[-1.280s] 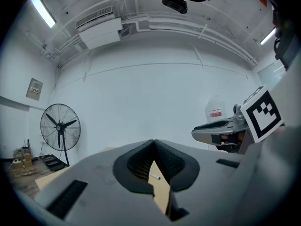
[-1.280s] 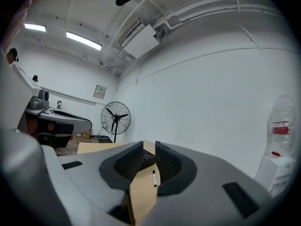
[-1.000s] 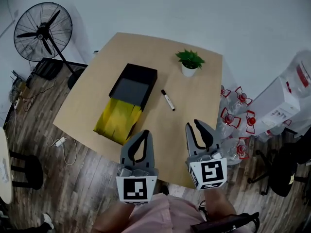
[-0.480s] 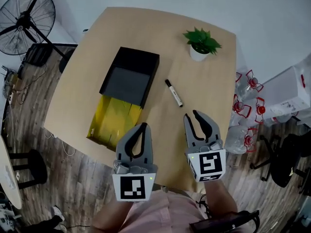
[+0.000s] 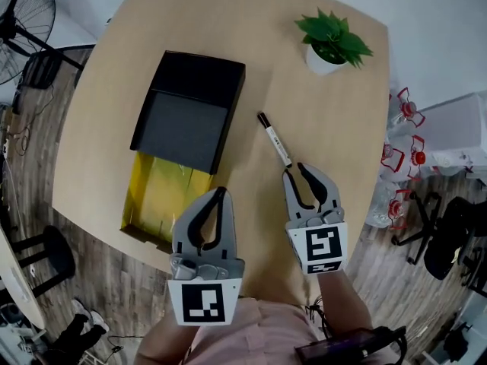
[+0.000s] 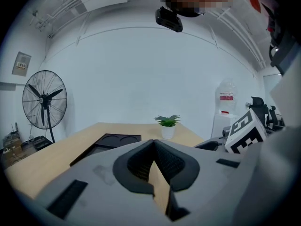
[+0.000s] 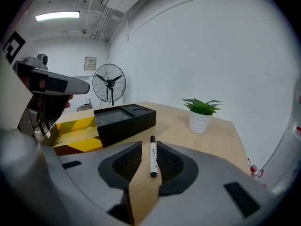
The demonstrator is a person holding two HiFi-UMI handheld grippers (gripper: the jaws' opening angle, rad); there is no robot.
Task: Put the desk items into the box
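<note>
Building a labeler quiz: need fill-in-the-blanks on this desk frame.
The marker lies just ahead of the open gripper, the person's ____ one. The black tray partly covers a ____ box. The shut gripper is the ____ one.
Missing words: right; yellow; left.

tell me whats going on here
A person holds a gripper in each hand over a wooden desk. The right gripper has its jaws open, lined up with a marker lying just ahead of its tips, not gripped. The left gripper hovers shut and empty near the desk's edge. A black tray, a yellow box and a potted plant also sit on the desk.
</note>
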